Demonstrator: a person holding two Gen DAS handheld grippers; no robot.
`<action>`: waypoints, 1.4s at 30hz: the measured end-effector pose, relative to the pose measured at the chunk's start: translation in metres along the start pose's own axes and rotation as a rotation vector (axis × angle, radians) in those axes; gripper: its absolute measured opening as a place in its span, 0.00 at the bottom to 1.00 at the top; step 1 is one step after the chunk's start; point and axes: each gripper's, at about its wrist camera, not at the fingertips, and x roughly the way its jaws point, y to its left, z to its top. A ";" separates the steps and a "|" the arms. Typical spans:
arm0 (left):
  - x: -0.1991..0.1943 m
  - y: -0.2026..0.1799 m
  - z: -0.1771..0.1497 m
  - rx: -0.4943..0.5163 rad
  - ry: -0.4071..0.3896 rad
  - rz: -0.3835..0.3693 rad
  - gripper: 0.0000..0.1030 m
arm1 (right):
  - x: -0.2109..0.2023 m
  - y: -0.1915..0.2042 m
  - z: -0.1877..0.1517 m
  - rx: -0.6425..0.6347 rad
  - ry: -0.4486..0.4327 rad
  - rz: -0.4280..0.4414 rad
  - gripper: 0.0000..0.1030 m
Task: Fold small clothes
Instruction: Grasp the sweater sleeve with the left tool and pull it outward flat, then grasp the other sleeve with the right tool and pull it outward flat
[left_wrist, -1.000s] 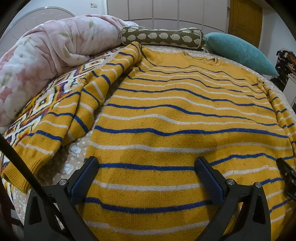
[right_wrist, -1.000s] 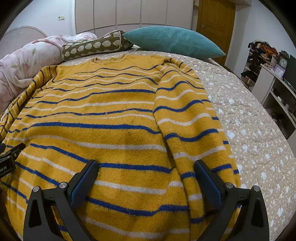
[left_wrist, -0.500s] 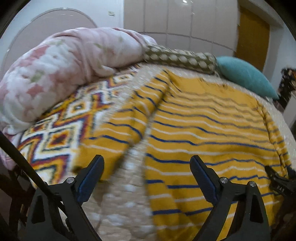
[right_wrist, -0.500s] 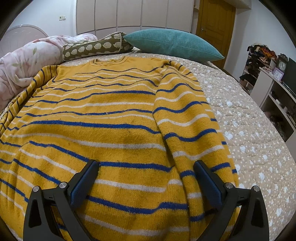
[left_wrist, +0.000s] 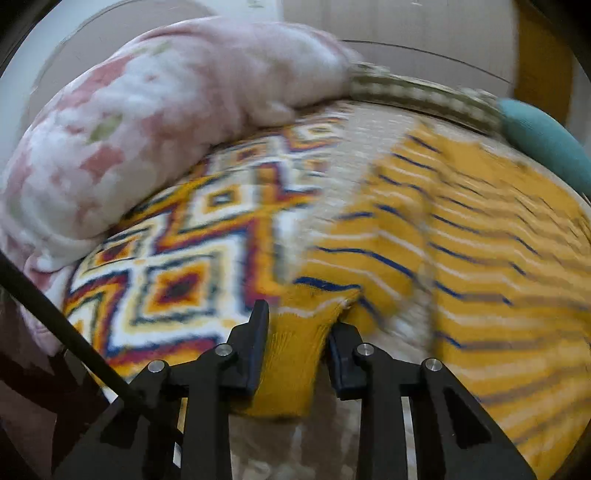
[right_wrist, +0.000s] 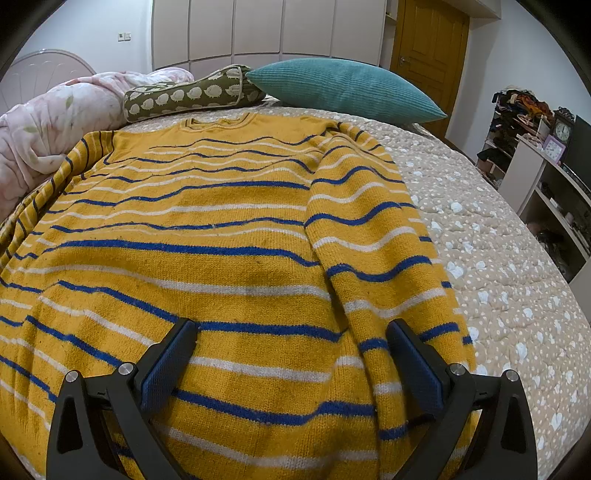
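A yellow sweater (right_wrist: 221, 229) with blue and white stripes lies flat on the bed, neck at the far end. Its right sleeve (right_wrist: 373, 258) is folded down along the body. My right gripper (right_wrist: 291, 362) is open and empty, low over the sweater's hem. In the blurred left wrist view, my left gripper (left_wrist: 299, 332) is shut on the cuff of the left sleeve (left_wrist: 295, 347); the sleeve runs back to the sweater body (left_wrist: 498, 266).
A geometric-patterned blanket (left_wrist: 184, 251) and a pink floral duvet (left_wrist: 147, 140) lie left of the sweater. A green sheep bolster (right_wrist: 192, 96) and a teal pillow (right_wrist: 343, 92) lie at the head. The beige dotted bedspread (right_wrist: 498, 295) shows at right; shelves (right_wrist: 546, 184) beyond.
My left gripper has swung left from the sweater's body to the left sleeve end and closed on its cuff. My right gripper has hardly moved.
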 end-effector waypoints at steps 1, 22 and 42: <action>0.007 0.013 0.007 -0.035 0.004 0.055 0.28 | 0.000 0.000 0.000 0.000 0.000 0.000 1.00; -0.053 0.015 0.002 -0.117 -0.087 -0.081 0.62 | 0.000 -0.001 0.000 0.001 -0.002 0.002 1.00; -0.090 -0.114 -0.045 0.175 -0.034 -0.339 0.68 | -0.053 -0.156 -0.001 0.321 0.030 0.140 0.71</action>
